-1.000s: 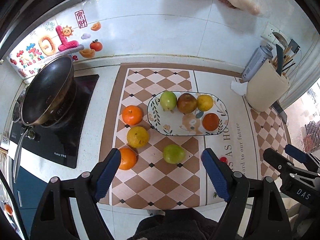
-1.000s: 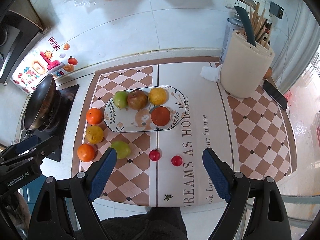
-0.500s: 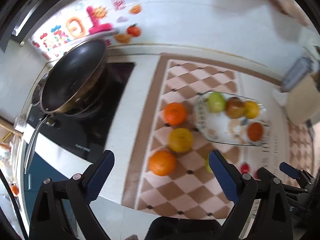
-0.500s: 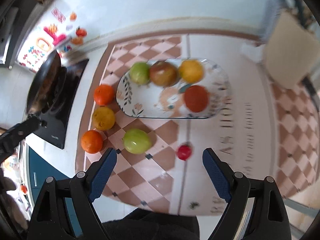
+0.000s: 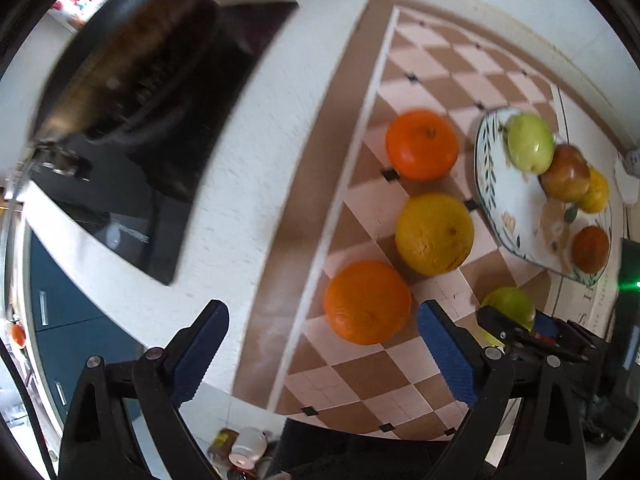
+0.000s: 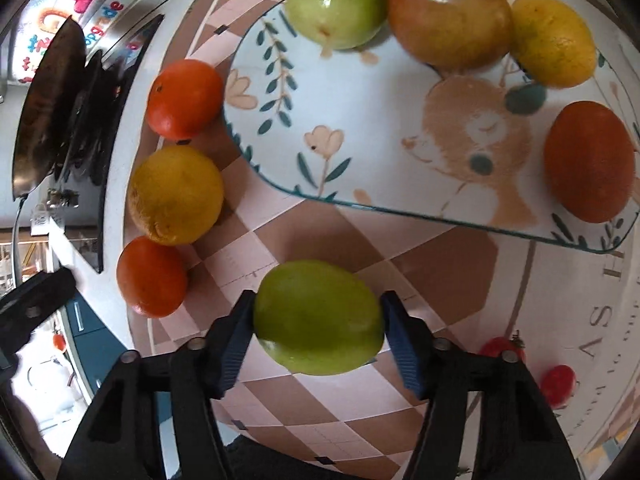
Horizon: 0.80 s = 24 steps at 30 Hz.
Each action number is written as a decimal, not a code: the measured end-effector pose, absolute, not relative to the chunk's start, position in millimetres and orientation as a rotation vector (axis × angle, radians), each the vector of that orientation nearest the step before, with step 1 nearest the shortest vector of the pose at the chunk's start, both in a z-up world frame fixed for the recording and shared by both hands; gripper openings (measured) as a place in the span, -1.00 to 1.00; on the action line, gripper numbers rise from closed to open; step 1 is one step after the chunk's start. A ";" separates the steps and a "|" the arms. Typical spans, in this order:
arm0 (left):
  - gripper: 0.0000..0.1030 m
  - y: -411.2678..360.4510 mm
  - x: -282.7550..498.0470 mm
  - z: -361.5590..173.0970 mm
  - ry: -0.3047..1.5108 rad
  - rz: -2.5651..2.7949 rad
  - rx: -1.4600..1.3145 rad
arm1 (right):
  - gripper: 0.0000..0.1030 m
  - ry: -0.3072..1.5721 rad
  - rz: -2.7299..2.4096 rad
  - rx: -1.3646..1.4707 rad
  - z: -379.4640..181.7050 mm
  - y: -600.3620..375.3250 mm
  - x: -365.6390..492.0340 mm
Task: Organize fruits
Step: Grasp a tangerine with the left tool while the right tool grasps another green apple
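My right gripper point(image 6: 318, 322) is shut on a green fruit point(image 6: 318, 316) on the checkered mat, just in front of the patterned plate point(image 6: 360, 128). The plate holds a green fruit point(image 6: 336, 2), a red-green one point(image 6: 446, 12), a yellow one point(image 6: 554, 40) and an orange-red one point(image 6: 590, 160). My left gripper point(image 5: 322, 344) is open, low over the mat, with an orange point(image 5: 366, 302) just ahead between its fingers. A yellow fruit point(image 5: 434, 232) and another orange point(image 5: 420, 144) lie beyond it, left of the plate point(image 5: 516, 208).
A black pan point(image 5: 120, 52) sits on a black cooktop point(image 5: 168, 184) at the left. Two small red fruits point(image 6: 558, 384) lie on the mat at the right. The counter's front edge runs close below both grippers.
Both grippers have dropped close to the mat. The right one has closed on the loose green fruit. The left one has swung left and now faces the nearest orange.
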<state>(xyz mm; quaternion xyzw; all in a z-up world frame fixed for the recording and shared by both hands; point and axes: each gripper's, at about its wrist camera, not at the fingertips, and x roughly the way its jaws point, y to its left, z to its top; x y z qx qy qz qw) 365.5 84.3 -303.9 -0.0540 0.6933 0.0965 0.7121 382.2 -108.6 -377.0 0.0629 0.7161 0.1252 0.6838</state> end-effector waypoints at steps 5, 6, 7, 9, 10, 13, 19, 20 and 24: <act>0.87 70.9 373.9 -341.6 1.635 0.138 -0.077 | 0.24 1.633 0.276 0.141 -377.3 -122.2 369.8; 0.87 67.2 375.1 -348.5 1.650 0.122 -0.055 | 0.24 1.635 0.272 0.143 -377.6 -125.2 367.3; 0.87 62.6 376.0 -355.8 1.659 0.111 -0.027 | 0.24 1.642 0.269 0.143 -377.9 -127.9 364.1; 0.75 53.2 376.3 -365.0 1.657 0.086 0.026 | 0.24 1.649 0.263 0.159 -377.7 -131.9 361.3; 0.65 49.3 375.5 -367.7 1.653 0.079 0.049 | 0.24 1.652 0.258 0.161 -378.1 -133.8 359.8; 0.23 37.2 371.0 -373.0 1.654 0.058 0.084 | 0.24 1.656 0.247 0.174 -379.3 -139.5 356.4; 0.22 17.9 349.5 -363.4 1.648 0.015 0.020 | 0.25 1.682 0.251 0.208 -379.9 -149.2 354.8; 0.22 14.2 345.4 -361.6 1.647 0.007 0.004 | 0.25 1.691 0.253 0.215 -380.7 -149.8 354.3; 0.22 4.0 337.0 -365.0 1.652 0.004 -0.030 | 0.27 1.699 0.262 0.226 -378.5 -153.2 352.7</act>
